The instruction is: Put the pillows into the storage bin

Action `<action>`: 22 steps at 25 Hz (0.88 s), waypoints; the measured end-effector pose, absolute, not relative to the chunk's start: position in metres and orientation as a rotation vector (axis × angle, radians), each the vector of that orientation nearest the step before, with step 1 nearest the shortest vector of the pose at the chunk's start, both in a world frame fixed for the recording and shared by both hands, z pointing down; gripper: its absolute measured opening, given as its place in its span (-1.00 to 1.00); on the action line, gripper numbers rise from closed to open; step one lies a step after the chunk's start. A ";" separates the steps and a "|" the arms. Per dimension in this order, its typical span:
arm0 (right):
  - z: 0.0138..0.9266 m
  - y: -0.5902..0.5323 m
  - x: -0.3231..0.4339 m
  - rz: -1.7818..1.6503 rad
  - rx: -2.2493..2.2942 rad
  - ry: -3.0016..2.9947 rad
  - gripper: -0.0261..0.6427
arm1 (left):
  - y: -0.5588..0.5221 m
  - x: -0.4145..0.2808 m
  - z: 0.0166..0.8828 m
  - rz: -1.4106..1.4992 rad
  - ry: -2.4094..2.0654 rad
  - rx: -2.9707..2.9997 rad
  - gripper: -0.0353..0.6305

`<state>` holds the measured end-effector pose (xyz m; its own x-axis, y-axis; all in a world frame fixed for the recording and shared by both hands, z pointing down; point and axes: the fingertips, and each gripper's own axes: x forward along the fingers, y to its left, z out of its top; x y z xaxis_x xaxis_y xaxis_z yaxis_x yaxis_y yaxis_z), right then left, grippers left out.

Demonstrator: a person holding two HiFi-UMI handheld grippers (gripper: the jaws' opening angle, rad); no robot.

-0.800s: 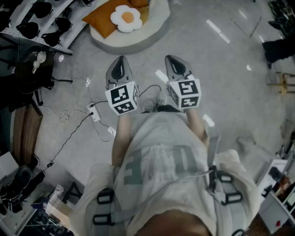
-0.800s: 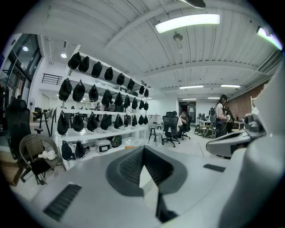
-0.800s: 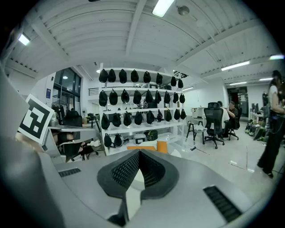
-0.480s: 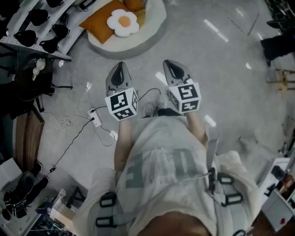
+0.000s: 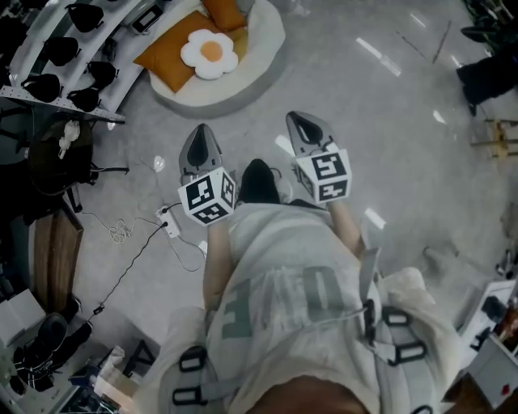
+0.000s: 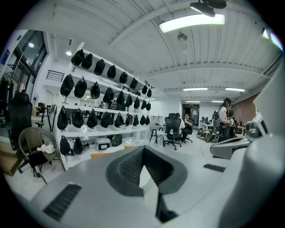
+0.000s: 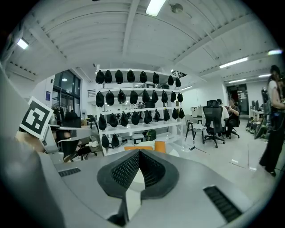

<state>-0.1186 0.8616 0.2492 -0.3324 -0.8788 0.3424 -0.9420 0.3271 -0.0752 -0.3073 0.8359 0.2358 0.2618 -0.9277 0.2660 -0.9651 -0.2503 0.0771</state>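
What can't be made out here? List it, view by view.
- Head view: the smaller orange fabric pillow on the round white cushion is cut off by the top edge.
- Right gripper view: the orange pillows are mostly hidden behind the shut right claw.
- Every view: no storage bin can be identified.

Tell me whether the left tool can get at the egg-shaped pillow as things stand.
Probably not yet: the left tool, shut and empty, hangs well short of the egg-shaped pillow. Only bare floor lies between, so stepping forward should do.
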 end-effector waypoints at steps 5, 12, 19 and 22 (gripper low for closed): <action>0.250 0.839 -0.106 0.344 1.634 -2.359 -0.90 | 0.805 -0.297 0.234 0.181 -1.772 2.305 -0.87; 0.251 0.766 -0.116 0.265 1.603 -2.389 -0.90 | 0.728 -0.312 0.243 0.134 -1.782 2.328 -0.87; 0.255 0.664 -0.126 0.318 1.579 -2.390 -0.90 | 0.635 -0.345 0.250 0.158 -1.797 2.230 -0.87; 0.258 0.608 -0.143 0.350 1.523 -2.394 -0.90 | 0.586 -0.363 0.254 0.150 -1.804 2.214 -0.87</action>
